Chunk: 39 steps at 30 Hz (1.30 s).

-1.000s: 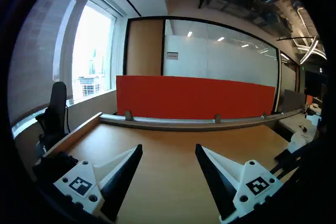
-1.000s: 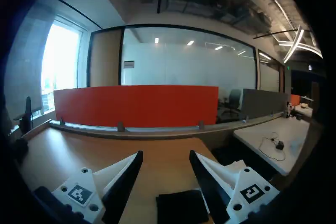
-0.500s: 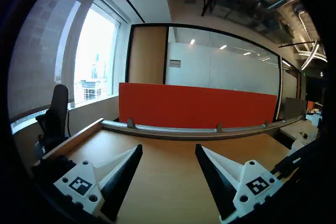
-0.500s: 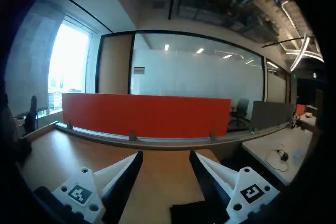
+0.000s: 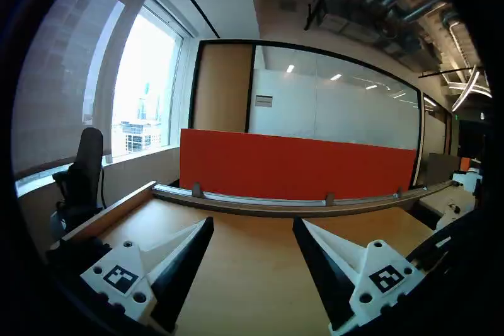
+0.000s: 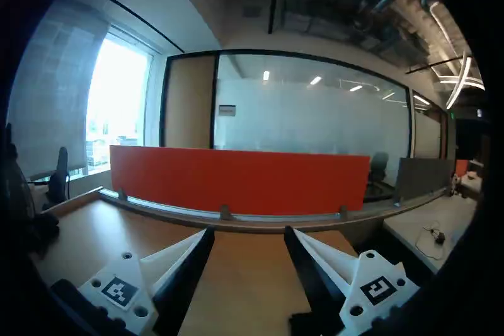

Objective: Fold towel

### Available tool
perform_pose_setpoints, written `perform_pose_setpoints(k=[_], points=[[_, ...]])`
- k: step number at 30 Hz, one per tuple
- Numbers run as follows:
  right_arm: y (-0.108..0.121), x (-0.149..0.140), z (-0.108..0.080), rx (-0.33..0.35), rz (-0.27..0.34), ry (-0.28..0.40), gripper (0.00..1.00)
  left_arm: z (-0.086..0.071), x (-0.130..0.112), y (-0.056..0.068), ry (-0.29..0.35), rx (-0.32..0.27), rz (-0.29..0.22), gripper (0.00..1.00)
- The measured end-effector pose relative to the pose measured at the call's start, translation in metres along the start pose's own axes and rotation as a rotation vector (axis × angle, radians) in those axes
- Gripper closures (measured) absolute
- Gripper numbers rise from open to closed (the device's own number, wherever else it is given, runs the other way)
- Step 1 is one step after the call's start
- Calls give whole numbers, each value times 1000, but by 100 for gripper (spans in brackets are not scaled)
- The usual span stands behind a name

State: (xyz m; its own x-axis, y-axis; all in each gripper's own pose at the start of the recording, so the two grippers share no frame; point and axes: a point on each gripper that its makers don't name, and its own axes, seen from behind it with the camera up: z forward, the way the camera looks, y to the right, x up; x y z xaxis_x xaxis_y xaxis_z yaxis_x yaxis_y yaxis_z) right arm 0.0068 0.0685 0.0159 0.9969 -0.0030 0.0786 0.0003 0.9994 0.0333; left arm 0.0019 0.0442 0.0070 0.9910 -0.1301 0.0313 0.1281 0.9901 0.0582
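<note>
The left gripper (image 5: 252,221) hangs with its jaws apart over the wooden desk (image 5: 252,285), a red divider (image 5: 296,166) at twelve o'clock. The right gripper (image 6: 249,230) is spread wide too. A dark corner of the towel (image 6: 298,326) peeks out at its six o'clock, beside its right finger.

**No legible text in either view**

Nothing can be read.

- **Wall sign:** a small wall sign (image 5: 264,101) sits on the glass partition (image 5: 334,109) at the back in the left gripper view, lettering too small to make out. In the right gripper view the wall sign (image 6: 227,110) is just as unreadable.
- **Markers:** the left gripper (image 5: 252,225) carries square black-and-white coded markers (image 5: 120,278), one on each side. They show block patterns only, no letters or digits. The right gripper (image 6: 249,232) has markers (image 6: 378,290) of the same kind.
</note>
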Motion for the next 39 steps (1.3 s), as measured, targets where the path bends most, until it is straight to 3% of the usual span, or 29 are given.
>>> perform_pose_setpoints(k=[11,23,33,39], points=[[-42,16,4,7,28,30,15,0,2,-12,5,2,3,7],[-58,21,5,4,27,15,15,6,-7,-22,-18,16,47,7],[-63,38,4,-14,38,14,15,7,-12,-31,23,33,58,7],[-65,40,4,-29,44,15,14,8,-17,-37,35,29,101,7]])
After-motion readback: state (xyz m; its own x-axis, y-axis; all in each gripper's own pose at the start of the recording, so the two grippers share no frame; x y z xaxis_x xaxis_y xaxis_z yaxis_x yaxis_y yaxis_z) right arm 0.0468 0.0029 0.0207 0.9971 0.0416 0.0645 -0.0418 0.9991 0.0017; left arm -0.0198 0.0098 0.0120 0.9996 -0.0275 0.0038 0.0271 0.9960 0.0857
